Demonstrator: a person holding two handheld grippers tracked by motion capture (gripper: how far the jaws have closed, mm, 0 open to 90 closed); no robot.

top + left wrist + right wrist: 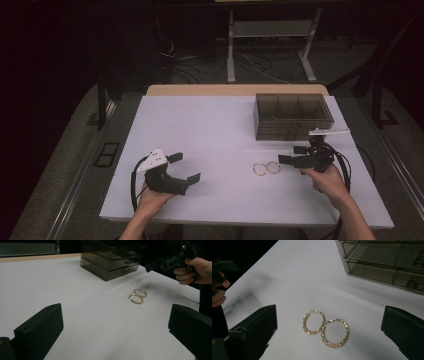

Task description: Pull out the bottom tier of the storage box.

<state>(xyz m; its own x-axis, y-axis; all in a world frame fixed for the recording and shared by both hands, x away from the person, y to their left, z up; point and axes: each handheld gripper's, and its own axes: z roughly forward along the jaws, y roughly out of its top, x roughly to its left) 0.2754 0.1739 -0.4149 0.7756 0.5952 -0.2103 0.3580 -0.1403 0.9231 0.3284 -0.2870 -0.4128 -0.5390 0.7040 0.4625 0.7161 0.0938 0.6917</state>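
Note:
Two gold hoop earrings lie flat and touching on the white table, right of centre. My right gripper hovers just right of them, open, its jaws pointing left toward them. In the right gripper view the earrings lie between and just ahead of the wide-spread jaws of the right gripper. My left gripper is held open near the front left, with nothing in it. From the left gripper view the earrings lie farther off, with the right gripper beyond them.
A smoky transparent drawer box stands at the back right, its drawers shut. The table's wooden far edge borders a dark floor with cables. A hand holds the left gripper at the far left.

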